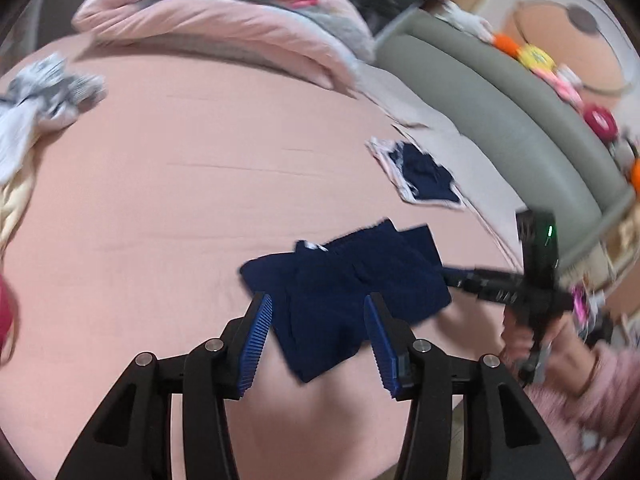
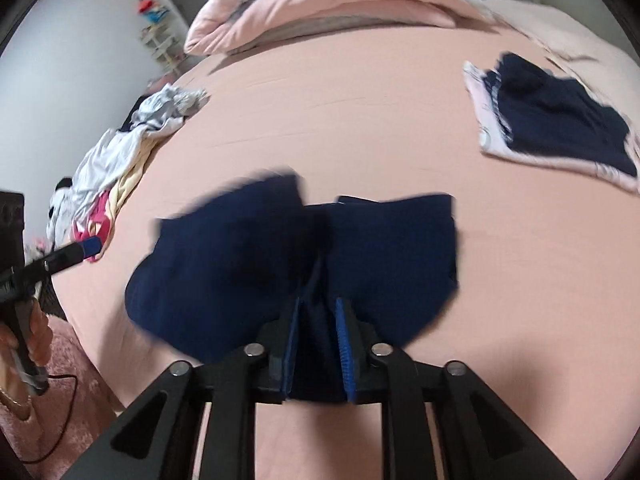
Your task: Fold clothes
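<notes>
L wrist view: left gripper [image 1: 318, 330] has jaws wide open w/ nothing between, hovering over the near edge of the navy garment [image 1: 344, 292] on the bed [image 1: 160, 200]. R wrist view: right gripper [image 2: 318, 346] has jaws clamped on the garment's near-mid bunch, cloth fanning out either side, long axis across; right is nearer, folded stack [image 2: 556, 128] far right.

Pink bed [image 2: 360, 120]: folded stack [image 2: 560, 128] right, clothes heap [image 2: 120, 160] left, duvet [image 2: 332, 4] behind.

Soft even indoor light, faint shadows; heavy motion blur both views; strong fisheye bending, dark vignette corners.
</notes>
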A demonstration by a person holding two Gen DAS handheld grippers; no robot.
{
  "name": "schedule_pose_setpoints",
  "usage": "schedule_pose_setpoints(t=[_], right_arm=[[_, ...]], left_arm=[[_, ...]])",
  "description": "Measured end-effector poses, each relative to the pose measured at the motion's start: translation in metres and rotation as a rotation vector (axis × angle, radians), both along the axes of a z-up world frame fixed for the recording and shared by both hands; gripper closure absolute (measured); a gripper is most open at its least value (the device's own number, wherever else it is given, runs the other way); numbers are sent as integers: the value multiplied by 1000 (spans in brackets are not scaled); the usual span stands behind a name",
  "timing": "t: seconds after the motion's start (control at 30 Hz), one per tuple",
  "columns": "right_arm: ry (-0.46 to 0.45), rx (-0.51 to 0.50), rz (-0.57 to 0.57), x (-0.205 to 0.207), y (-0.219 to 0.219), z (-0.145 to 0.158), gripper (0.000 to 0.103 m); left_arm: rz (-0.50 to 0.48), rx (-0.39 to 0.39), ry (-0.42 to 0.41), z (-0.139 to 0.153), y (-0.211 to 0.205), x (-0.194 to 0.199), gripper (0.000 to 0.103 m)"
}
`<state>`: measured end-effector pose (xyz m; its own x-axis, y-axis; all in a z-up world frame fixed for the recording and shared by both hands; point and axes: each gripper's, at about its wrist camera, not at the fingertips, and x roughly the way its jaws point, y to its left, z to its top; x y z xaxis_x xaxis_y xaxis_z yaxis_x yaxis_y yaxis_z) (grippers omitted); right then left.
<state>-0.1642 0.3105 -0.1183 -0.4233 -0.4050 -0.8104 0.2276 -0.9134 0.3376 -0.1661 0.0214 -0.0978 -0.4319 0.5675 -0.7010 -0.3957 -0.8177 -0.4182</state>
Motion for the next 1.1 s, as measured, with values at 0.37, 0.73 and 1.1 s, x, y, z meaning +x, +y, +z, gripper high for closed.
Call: schedule_pose_setpoints(t=[0.37,0.73,1.1], right_arm=[[-29,-2,50,-9,-7,-8,43],[96,404,-80,-5,4,5,60],[142,270,162,2,-52,8,61]], left_arm=[[7,-84,-99,-54,37,-18,58],[335,-223,23,-32,-5,-16,59],[19,-210,-43,-37,52,-27,59]])
